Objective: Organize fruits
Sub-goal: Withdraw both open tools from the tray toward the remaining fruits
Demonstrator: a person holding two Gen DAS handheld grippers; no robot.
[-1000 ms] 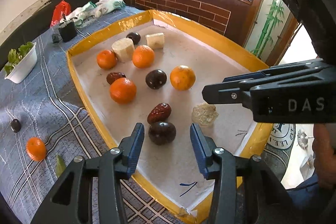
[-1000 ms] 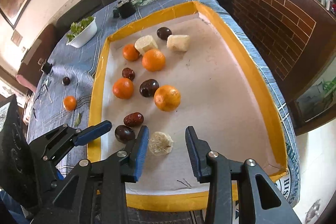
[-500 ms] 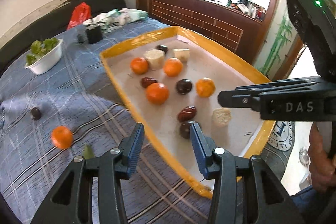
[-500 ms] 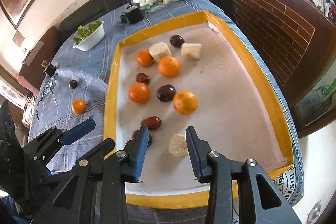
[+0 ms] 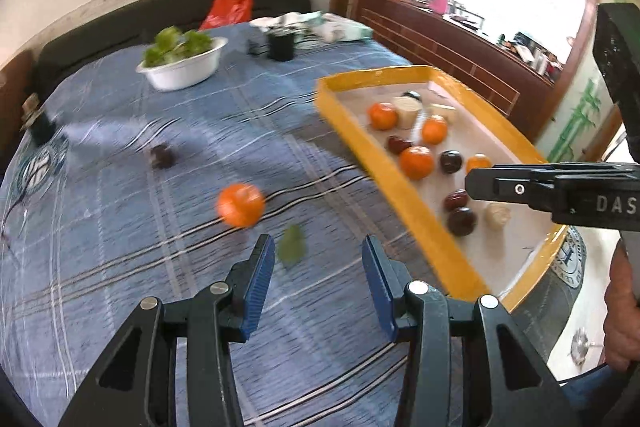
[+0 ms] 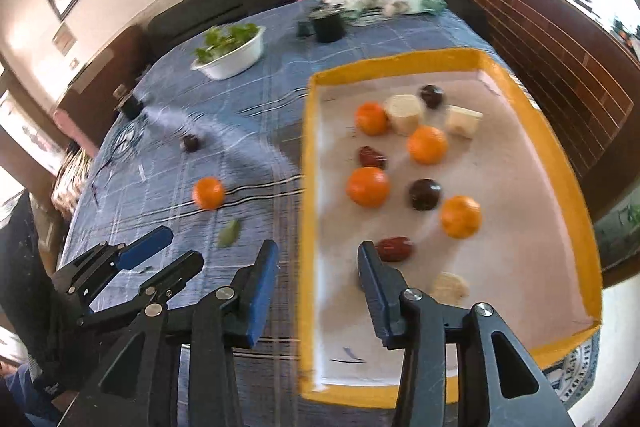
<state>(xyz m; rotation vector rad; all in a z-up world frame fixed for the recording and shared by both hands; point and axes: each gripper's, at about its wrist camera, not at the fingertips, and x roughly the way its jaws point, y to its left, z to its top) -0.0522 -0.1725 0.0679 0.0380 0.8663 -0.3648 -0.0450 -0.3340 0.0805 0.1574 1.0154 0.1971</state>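
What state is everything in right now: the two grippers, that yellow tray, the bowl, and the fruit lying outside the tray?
Left gripper: open, empty, over the cloth.
Right gripper: open, empty, jaws have just been opening, straddling the tray's near wall.
Yellow tray: holding oranges, dark fruits and pale chunks.
White bowl: upright, filled with greens.
Loose orange: on the cloth, outside the tray.
Loose dark fruit: on the cloth, outside the tray.
Green leaf: flat on the cloth.
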